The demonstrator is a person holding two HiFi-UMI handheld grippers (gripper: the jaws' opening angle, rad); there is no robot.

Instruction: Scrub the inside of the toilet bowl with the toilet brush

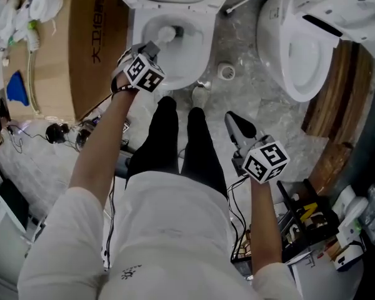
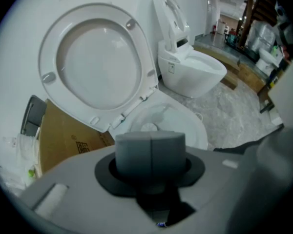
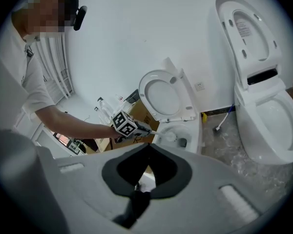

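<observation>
An open white toilet [image 1: 199,67] stands at the top middle, its seat and lid raised [image 2: 95,57]. My left gripper [image 1: 151,47] hangs over the near rim of the bowl, shut on the grey handle of the toilet brush [image 2: 150,152]. The white brush head [image 1: 165,35] sits down inside the bowl near the drain; it also shows in the left gripper view [image 2: 149,127] and the right gripper view [image 3: 170,136]. My right gripper [image 1: 239,125] is held low over the floor beside my legs, jaws together with nothing in them, well away from the toilet [image 3: 190,130].
A second white toilet [image 1: 300,49] with its lid up stands to the right. A cardboard box [image 1: 90,42] lies left of the bowl. A small white roll [image 1: 226,72] and another brush [image 1: 240,4] lie on the stone floor. Cables and tools clutter the lower right [image 1: 306,224].
</observation>
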